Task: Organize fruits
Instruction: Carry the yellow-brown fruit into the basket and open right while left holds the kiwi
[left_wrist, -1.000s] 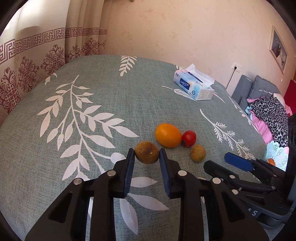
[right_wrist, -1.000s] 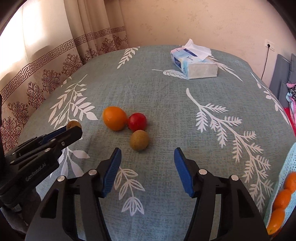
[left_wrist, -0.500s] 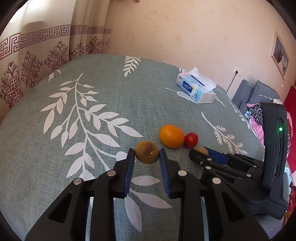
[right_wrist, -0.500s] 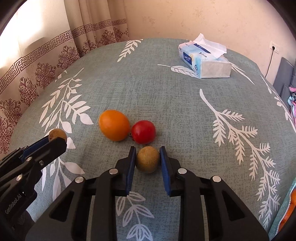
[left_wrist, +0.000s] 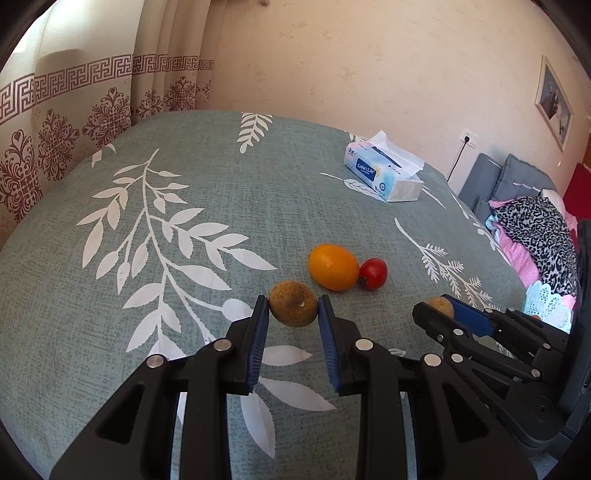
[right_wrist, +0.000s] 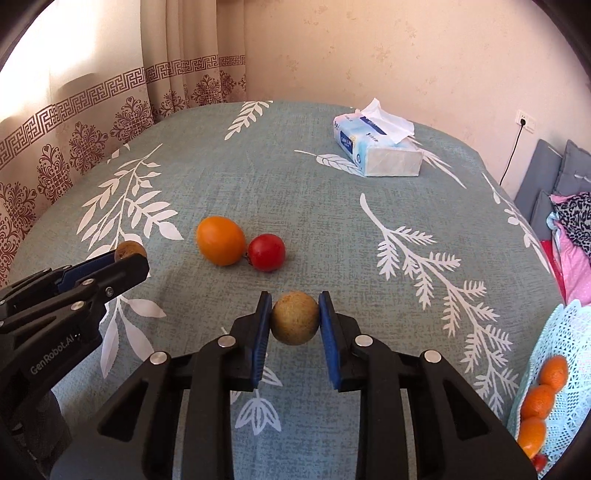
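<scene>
between each claw, round rough fruit (right_wrist: 294, 318)

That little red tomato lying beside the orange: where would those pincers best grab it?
Probably around its round middle. The tomato touches the orange on its left, so one finger should go on the near side and one on the far side, coming from above or from the free right. Both grippers already hold brown fruits.

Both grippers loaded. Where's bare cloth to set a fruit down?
Free: the wide stretch between the tissue box and the orange, and the cloth toward the curtain. Crowded: around the orange and tomato, and by the basket at the right edge.
</scene>
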